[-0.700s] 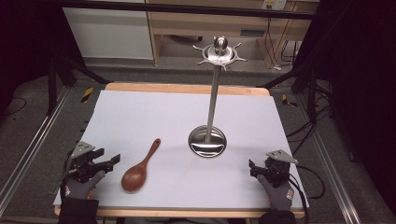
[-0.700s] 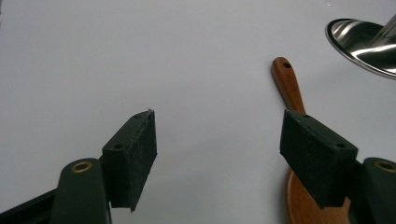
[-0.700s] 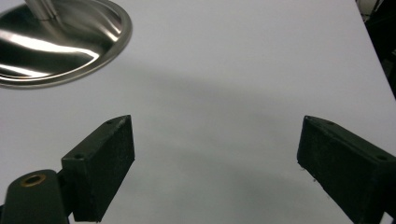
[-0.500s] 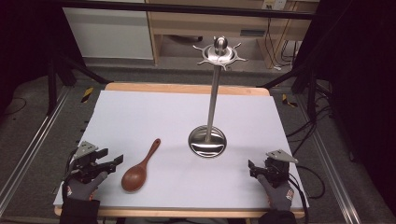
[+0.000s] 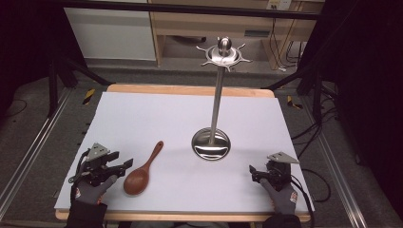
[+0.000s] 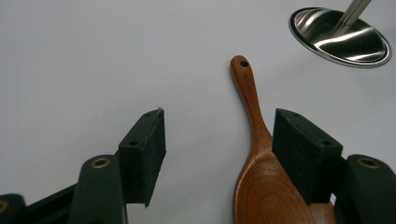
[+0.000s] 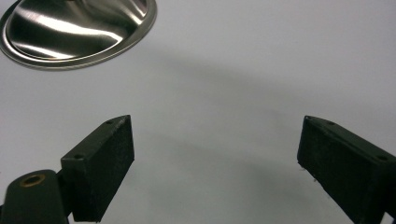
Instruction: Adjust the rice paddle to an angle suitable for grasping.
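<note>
A brown wooden spoon [image 5: 142,171] lies on the white table cover, bowl toward me and handle pointing away. My left gripper [image 5: 124,165] sits low just left of the bowl. In the left gripper view it [image 6: 219,140] is open, and the spoon [image 6: 256,154] lies partly between the jaws, close against the right one, with nothing gripped. A steel utensil stand [image 5: 211,144] rises from a round base to a hooked crown [image 5: 223,52]. My right gripper [image 5: 253,172] rests near the front right and is open [image 7: 215,149] over bare cover.
The white cover [image 5: 190,114] spans a wooden table whose edge [image 5: 190,89] shows at the back. The stand's shiny base appears in the left gripper view [image 6: 340,37] and the right gripper view [image 7: 79,28]. Metal rails and cables run along the floor on both sides.
My left gripper has slid a little to the right, closer to the spoon's bowl. The right gripper, the spoon and the stand stay where they were.
</note>
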Available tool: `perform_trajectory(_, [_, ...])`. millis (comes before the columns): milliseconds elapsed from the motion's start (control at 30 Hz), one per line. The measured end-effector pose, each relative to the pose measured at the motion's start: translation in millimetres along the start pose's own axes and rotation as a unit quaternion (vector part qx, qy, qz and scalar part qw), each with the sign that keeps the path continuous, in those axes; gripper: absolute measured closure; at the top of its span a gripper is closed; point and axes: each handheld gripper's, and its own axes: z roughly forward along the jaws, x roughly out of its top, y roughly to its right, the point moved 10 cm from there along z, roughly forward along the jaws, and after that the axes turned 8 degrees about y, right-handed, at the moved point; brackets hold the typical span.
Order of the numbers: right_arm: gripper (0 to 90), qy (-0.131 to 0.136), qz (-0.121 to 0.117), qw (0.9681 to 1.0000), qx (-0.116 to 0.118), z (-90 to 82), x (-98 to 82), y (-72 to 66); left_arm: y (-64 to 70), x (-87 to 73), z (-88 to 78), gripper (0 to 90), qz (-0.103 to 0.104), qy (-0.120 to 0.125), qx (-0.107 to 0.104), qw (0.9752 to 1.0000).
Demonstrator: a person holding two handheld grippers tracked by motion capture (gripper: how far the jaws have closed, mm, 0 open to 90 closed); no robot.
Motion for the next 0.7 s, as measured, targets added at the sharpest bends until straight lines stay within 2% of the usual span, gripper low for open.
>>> perform_trajectory(167, [10.7,-0.004,-0.001,1.0000,0.002,0.7,-0.8,-1.5,5.5,3.9,1.1,34.6,0.001,0.002,-0.004,1.0000])
perform_trajectory(700, [9.9,-0.008,-0.003,0.9999,0.005,2.2,-2.4,-3.6,21.7,17.6,10.5,33.9,0.030,-0.016,-0.013,0.9993])
